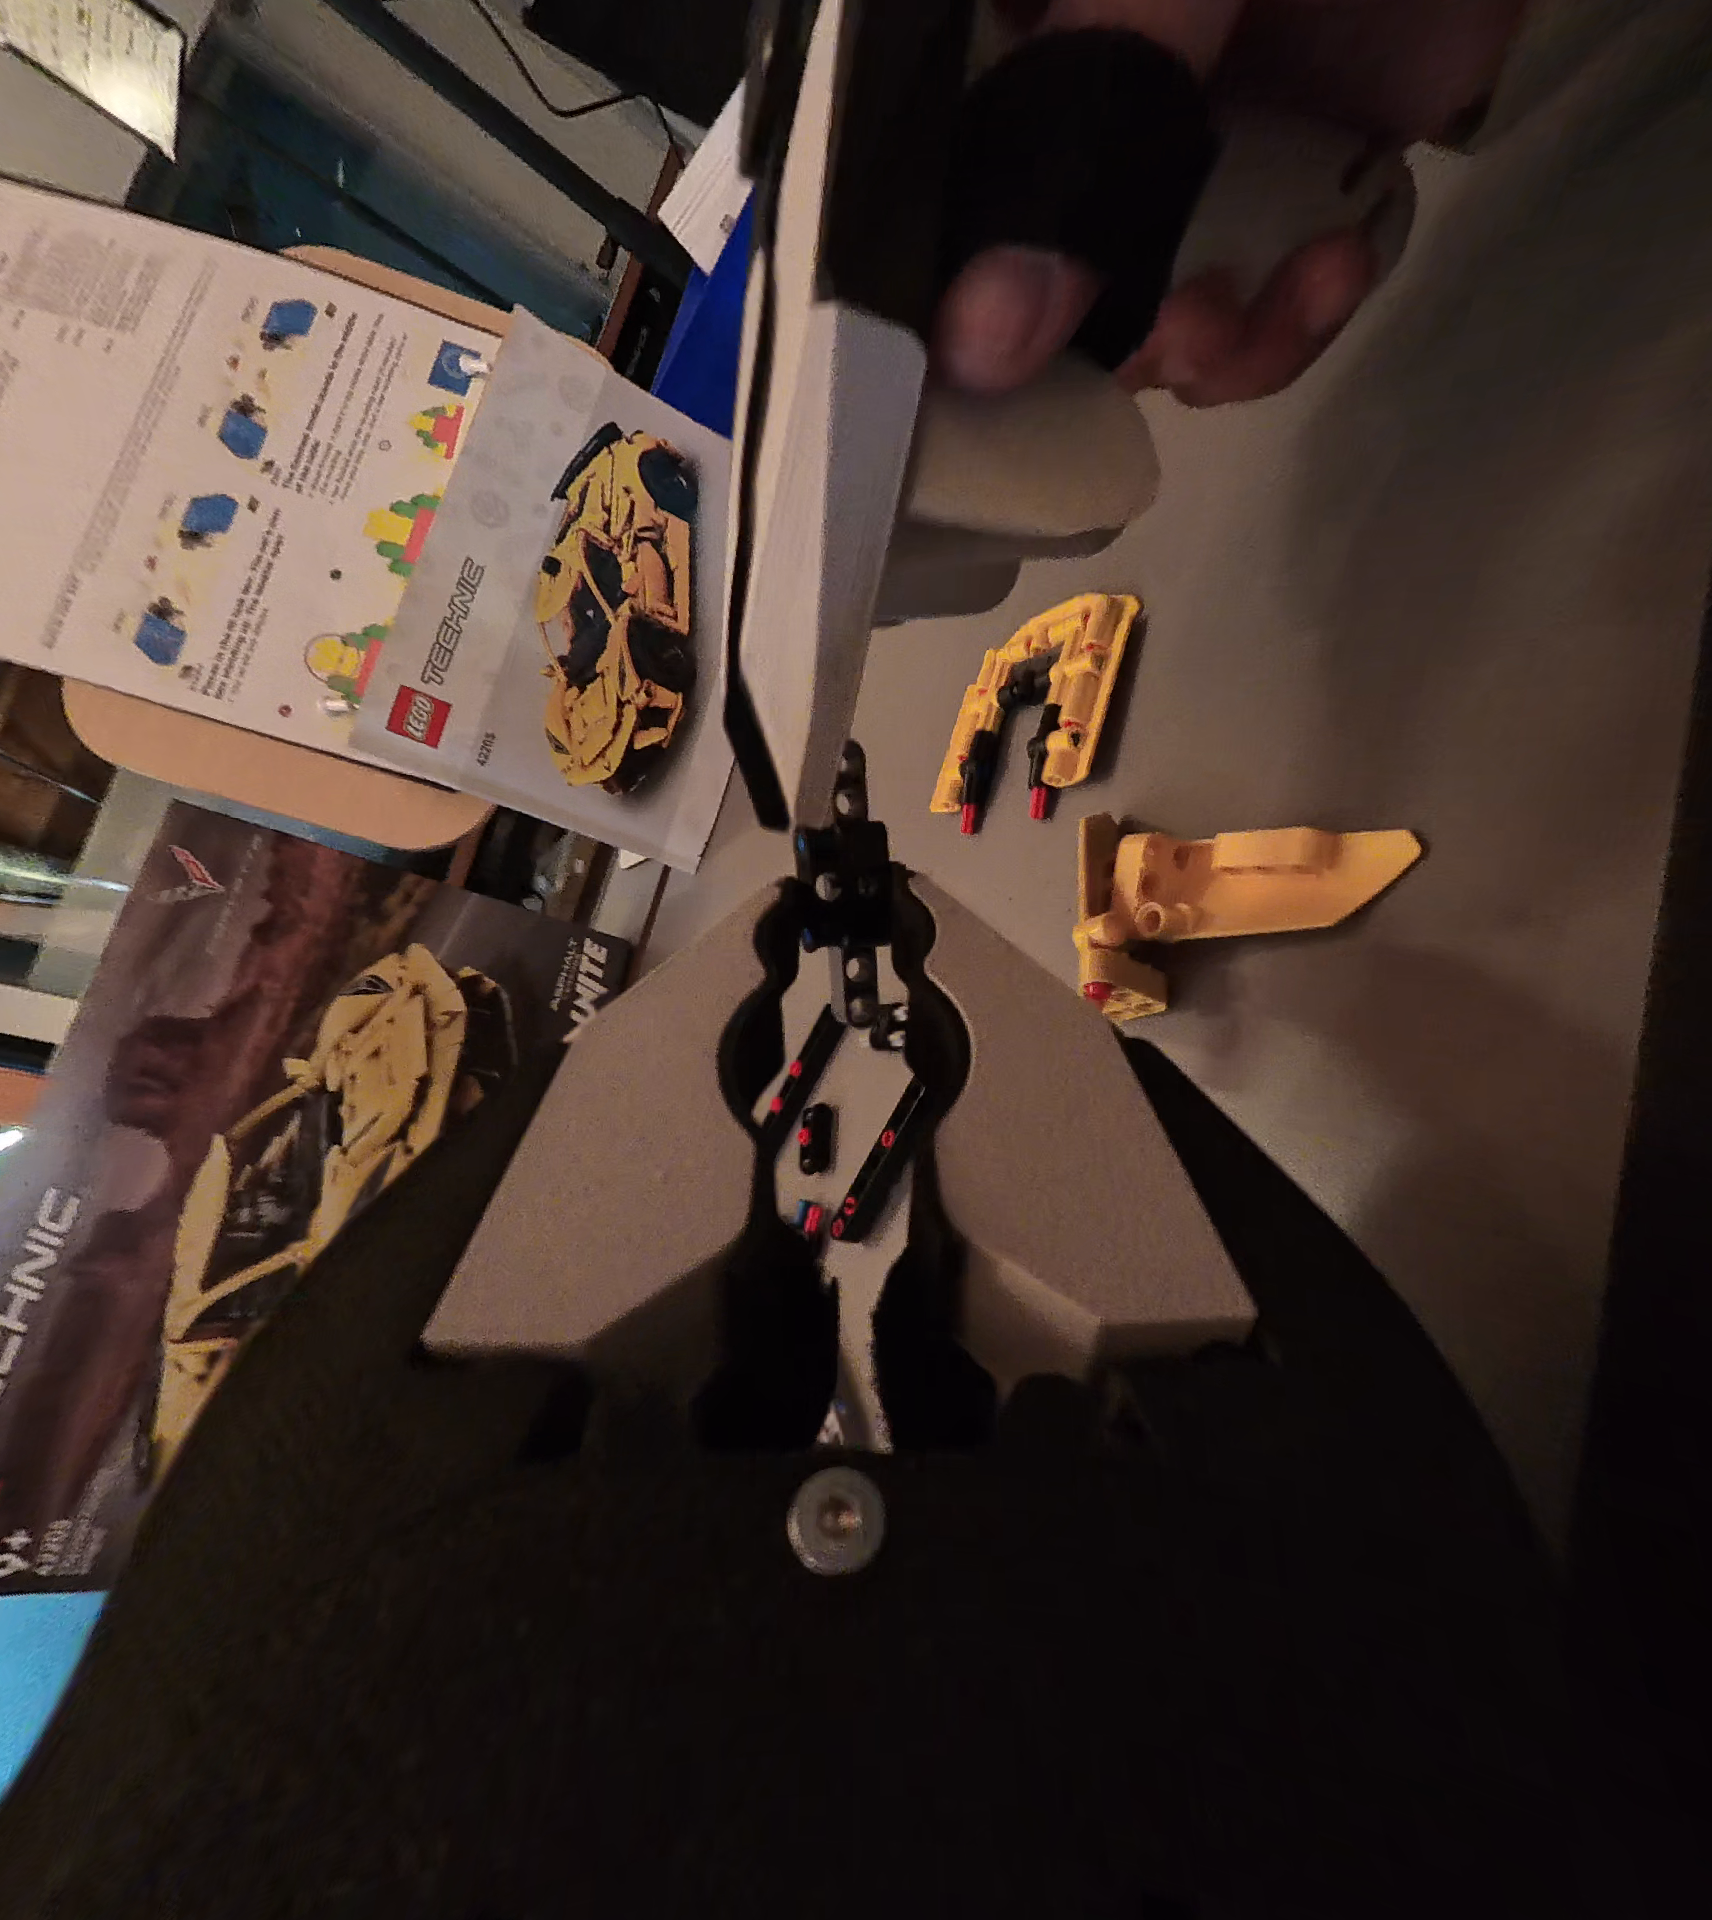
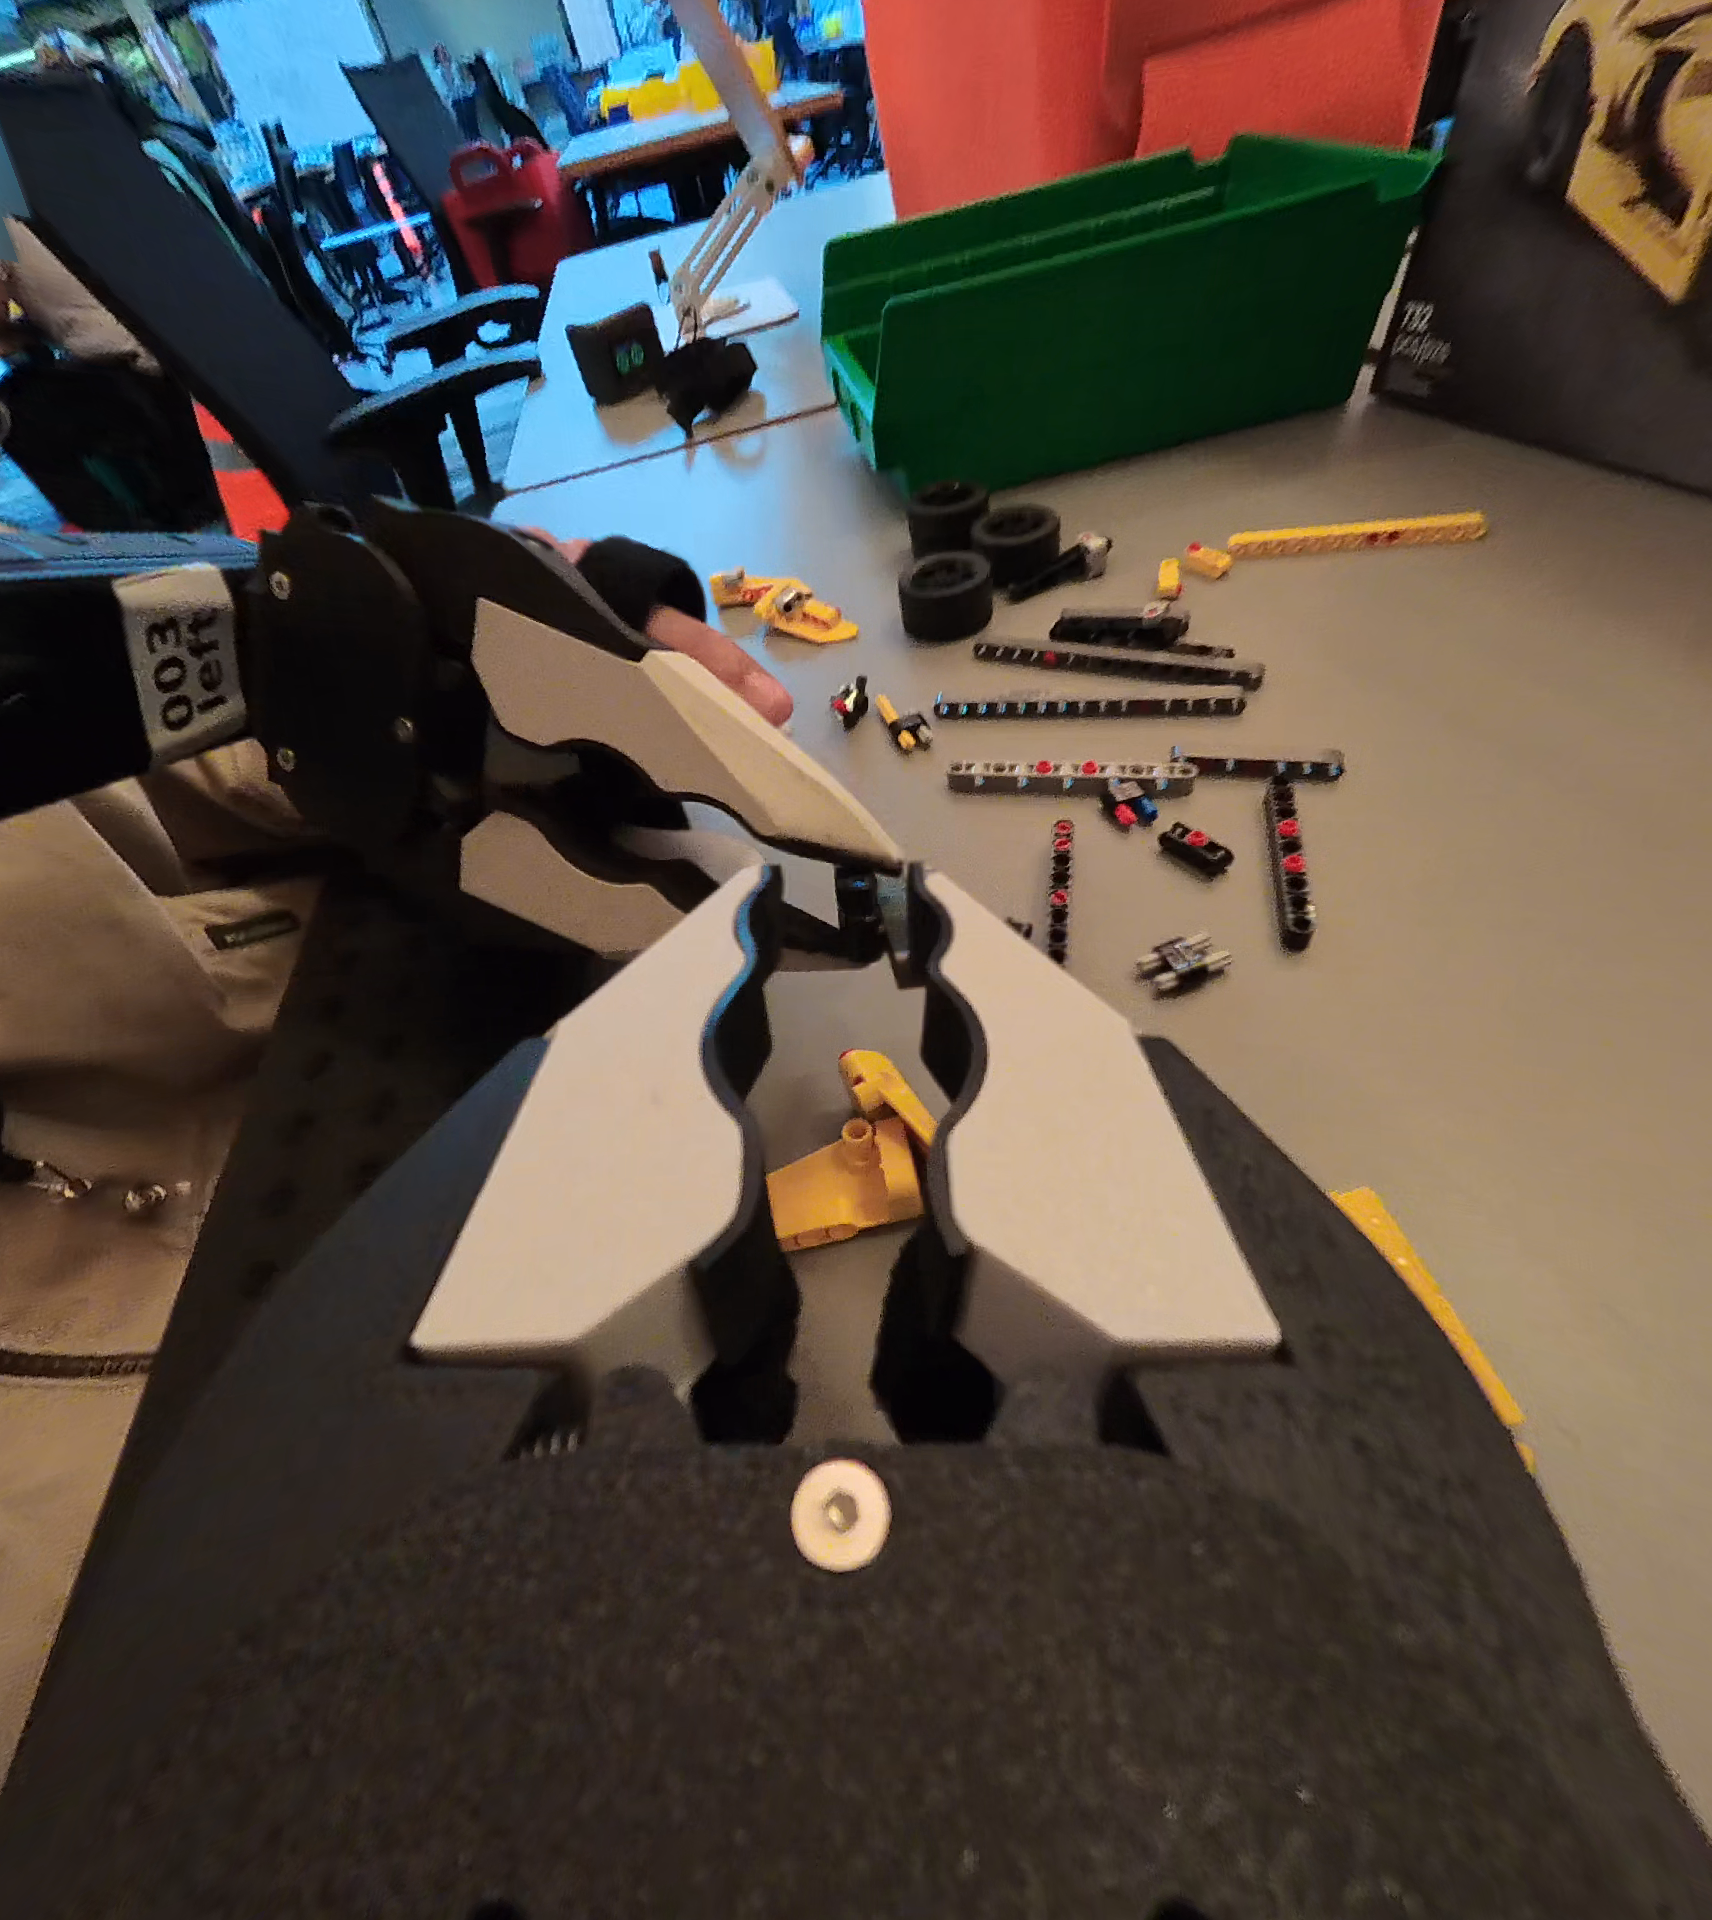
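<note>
In the left wrist view my left gripper [image 1: 844,896] is shut on a small black Technic assembly [image 1: 850,914] and holds it above the grey table [image 1: 1403,623]. My right gripper [image 1: 802,798] comes in from above, and its tips meet the same assembly. In the right wrist view my right gripper [image 2: 841,896] is shut on the black assembly [image 2: 867,906]. The left gripper [image 2: 878,854] pinches it from the left. A yellow panel piece [image 2: 847,1179] lies on the table under the fingers; it also shows in the left wrist view [image 1: 1236,883].
A yellow U-shaped sub-assembly [image 1: 1039,696] lies nearby. Several black and grey beams [image 2: 1091,709], small pins, three tyres [image 2: 977,561] and a yellow beam [image 2: 1351,535] are scattered ahead. A green bin [image 2: 1091,312], the set box [image 1: 208,1143] and an instruction booklet [image 1: 561,613] stand around. Only a small space, under 4 cm, lies between the two pairs of fingers.
</note>
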Demonstrator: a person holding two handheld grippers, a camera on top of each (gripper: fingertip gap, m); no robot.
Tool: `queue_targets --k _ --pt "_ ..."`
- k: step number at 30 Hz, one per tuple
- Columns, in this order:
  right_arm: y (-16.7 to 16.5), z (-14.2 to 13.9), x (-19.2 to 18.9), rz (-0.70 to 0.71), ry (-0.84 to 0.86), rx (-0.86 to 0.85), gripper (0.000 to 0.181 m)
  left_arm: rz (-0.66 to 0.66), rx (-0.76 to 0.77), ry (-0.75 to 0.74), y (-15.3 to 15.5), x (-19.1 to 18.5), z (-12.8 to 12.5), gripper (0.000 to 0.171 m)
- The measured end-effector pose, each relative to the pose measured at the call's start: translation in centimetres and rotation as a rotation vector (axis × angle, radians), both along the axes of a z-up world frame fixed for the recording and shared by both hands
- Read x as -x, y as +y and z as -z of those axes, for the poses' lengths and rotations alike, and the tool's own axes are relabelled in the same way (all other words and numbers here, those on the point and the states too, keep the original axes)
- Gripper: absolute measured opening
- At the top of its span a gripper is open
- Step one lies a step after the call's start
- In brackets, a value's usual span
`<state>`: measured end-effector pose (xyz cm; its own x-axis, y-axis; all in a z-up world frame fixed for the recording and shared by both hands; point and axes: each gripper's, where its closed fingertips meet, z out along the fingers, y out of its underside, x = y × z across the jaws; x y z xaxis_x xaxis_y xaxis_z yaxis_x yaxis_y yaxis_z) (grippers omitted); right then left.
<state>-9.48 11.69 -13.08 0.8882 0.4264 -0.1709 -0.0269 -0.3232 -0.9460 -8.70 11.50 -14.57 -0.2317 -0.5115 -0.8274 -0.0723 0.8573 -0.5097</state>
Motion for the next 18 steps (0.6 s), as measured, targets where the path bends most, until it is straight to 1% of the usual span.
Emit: queue_targets --k 2,3,5,7,8,10,11,12,13,14,16,18 --pt "0.1 0.5 0.2 -0.004 -0.026 0.023 0.016 -0.003 -0.028 -0.010 -0.2 0.0 -0.1 0.017" --pt "0.1 0.7 0.2 0.001 -0.042 0.029 0.009 0.000 -0.035 -0.008 -0.3 0.0 0.1 0.017" --pt "0.2 1.0 0.1 0.010 -0.055 0.035 0.007 -0.007 -0.030 0.003 -0.3 0.0 0.2 0.017" --pt "0.3 1.2 0.0 0.024 -0.008 0.065 0.007 -0.018 0.033 0.020 0.0 0.0 0.2 0.017" --pt "0.3 0.7 -0.3 0.036 0.060 0.051 0.007 -0.039 0.100 0.001 0.5 -0.2 -0.5 0.019" --pt "0.2 -1.0 -1.2 0.049 0.270 0.015 0.007 -0.107 0.313 -0.055 2.4 -0.3 -2.6 0.022" --pt "0.1 -1.7 -1.5 0.045 0.366 -0.008 0.007 -0.154 0.432 -0.072 3.7 -0.4 -3.4 0.017" --pt "0.0 -2.5 -1.8 0.043 0.454 -0.051 0.007 -0.195 0.553 -0.070 4.9 -0.5 -3.6 0.015" --pt "-0.1 -3.5 -2.1 0.039 0.534 -0.093 0.006 -0.201 0.686 -0.040 5.5 -0.6 -3.6 0.015" --pt "-0.2 -4.0 -2.3 0.035 0.585 -0.115 0.006 -0.157 0.837 0.009 5.0 -0.7 -3.5 0.015" --pt "-0.1 -4.4 -2.5 0.036 0.608 -0.140 0.006 -0.007 1.165 0.121 2.9 -0.6 -3.9 0.015" --pt "-0.1 -4.9 -2.1 0.020 0.610 -0.164 0.006 0.174 1.433 0.233 0.5 -0.2 -4.8 0.027"
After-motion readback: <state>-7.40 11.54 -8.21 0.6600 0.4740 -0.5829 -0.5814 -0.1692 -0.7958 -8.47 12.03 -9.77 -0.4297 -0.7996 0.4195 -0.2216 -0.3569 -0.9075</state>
